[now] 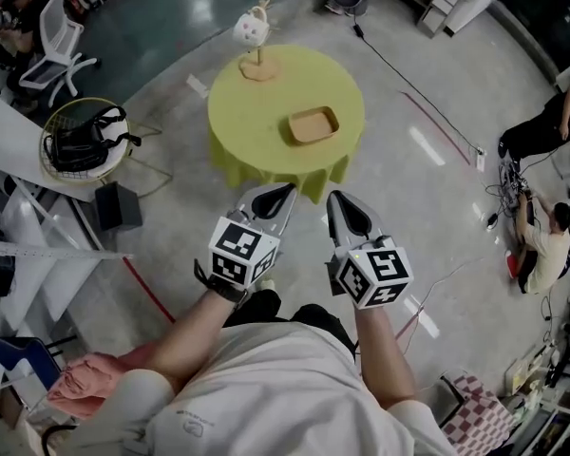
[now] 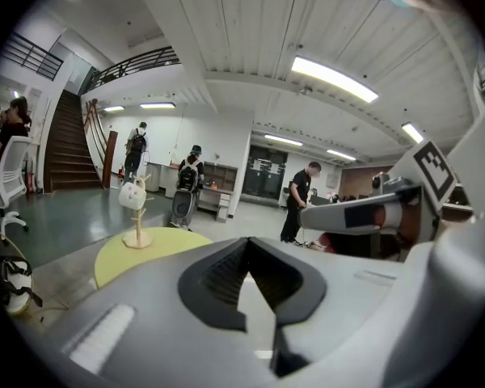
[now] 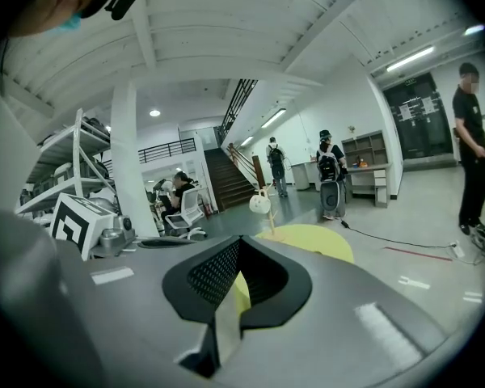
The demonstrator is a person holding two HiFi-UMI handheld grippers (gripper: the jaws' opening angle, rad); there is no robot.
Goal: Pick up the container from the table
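Observation:
The container (image 1: 313,124), a shallow tan tray, lies right of centre on the round yellow-covered table (image 1: 256,122). It does not show in either gripper view. A wooden stand with a white cup (image 1: 253,33) rises at the table's far edge, and shows as the cup stand (image 2: 134,215) and the cup stand (image 3: 262,208) too. My left gripper (image 1: 281,192) and right gripper (image 1: 341,204) are held side by side near my body, short of the table. Both are shut and hold nothing. The left gripper (image 2: 247,244) and right gripper (image 3: 238,242) point towards the table.
A round wire basket with a black bag (image 1: 81,139) and a black box (image 1: 119,206) stand left of the table. A white chair (image 1: 57,36) is far left. A cable (image 1: 408,79) runs across the floor. A person (image 1: 541,236) sits on the floor at right.

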